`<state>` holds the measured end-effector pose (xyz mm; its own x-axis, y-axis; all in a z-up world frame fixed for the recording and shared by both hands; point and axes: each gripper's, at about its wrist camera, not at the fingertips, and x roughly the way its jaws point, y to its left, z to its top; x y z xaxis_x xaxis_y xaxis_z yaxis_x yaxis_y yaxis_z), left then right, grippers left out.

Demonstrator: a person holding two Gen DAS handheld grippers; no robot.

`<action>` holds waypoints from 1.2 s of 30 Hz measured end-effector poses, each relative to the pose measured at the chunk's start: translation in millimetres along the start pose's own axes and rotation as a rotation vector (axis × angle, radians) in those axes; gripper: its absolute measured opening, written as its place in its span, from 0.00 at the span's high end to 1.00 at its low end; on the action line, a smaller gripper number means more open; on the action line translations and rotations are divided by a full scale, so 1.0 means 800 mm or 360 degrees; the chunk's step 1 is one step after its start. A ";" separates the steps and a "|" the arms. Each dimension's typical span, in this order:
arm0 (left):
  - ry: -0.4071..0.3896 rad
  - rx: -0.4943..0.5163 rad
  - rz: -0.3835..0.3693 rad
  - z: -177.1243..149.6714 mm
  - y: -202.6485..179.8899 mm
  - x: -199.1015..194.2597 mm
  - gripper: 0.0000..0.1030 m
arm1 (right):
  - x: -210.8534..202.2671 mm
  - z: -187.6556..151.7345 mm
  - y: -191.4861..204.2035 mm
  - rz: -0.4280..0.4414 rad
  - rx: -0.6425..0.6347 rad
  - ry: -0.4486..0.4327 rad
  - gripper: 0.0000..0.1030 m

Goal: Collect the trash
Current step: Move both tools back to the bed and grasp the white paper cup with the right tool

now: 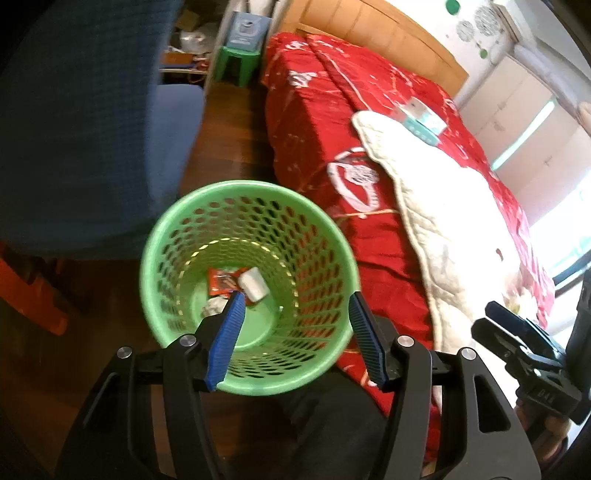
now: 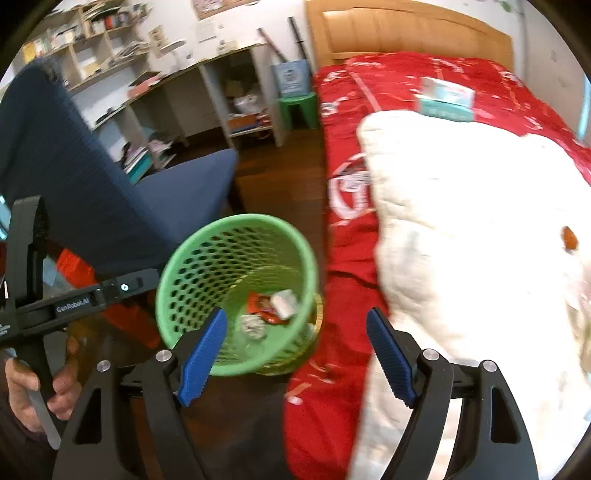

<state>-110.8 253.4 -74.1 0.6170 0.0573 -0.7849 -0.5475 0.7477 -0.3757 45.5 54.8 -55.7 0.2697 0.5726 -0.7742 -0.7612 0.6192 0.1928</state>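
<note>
Green mesh bin [image 1: 207, 236] is standing upright on the dark wood floor [image 1: 236, 125], btwn the blue chair [image 1: 85, 122] and the side of the bed w/ the red cover [image 1: 317, 122]. Bin is sitting just beside the bed edge.

Trash is lying at the bin's bottom: red wrapper [image 1: 221, 283], white block-like piece [image 1: 252, 284] touching it, and a pale crumpled bit [image 1: 214, 307] near the wall on the chair side. Same three are showing in the right wrist view: wrapper [image 2: 263, 303], white piece [image 2: 284, 303], crumpled bit [image 2: 253, 326].

Left gripper [image 1: 295, 310] is hovering over the bin mouth, jaws standing apart, nothing btwn the blue pads [image 1: 227, 343], not touching the rim. Right gripper [image 2: 295, 325] is hanging above the gap btwn bin and bed, jaws spread wide, empty; its left pad is overlapping the bin rim in view only, contact can't tell.

White quilt [image 2: 461, 240] is lying over the red cover toward the bed's near end; a small red-brown scrap [image 2: 569, 238] is sitting on it near the far-side edge. Teal box [image 2: 445, 98] is resting on the cover up toward the headboard [image 2: 406, 26]. Green stool [image 2: 295, 105] is standing on the floor at the bed's head corner. A hand [image 2: 26, 391] is holding the left tool's handle at the right wrist view's left edge.
</note>
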 end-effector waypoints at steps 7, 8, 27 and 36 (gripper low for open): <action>0.0042 0.0128 -0.0050 0.003 -0.054 0.014 0.42 | -0.047 -0.018 -0.080 -0.0144 0.0167 -0.0030 0.27; 0.0045 0.0141 -0.0056 0.003 -0.060 0.015 0.42 | -0.055 -0.020 -0.094 -0.0166 0.0202 -0.0032 0.27; 0.0153 0.0383 -0.0153 0.000 -0.181 0.060 0.42 | -0.170 -0.049 -0.327 -0.0525 0.0647 -0.0114 0.27; 0.0203 0.0452 -0.0183 -0.002 -0.221 0.082 0.42 | -0.155 -0.056 -0.390 -0.0444 0.0808 -0.0002 0.29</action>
<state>25.9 123.7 -59.7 0.5801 -0.1082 -0.8073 -0.2875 0.9001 -0.3273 222.8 -233.2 -47.2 0.4204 0.3509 -0.8367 -0.2830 0.9269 0.2466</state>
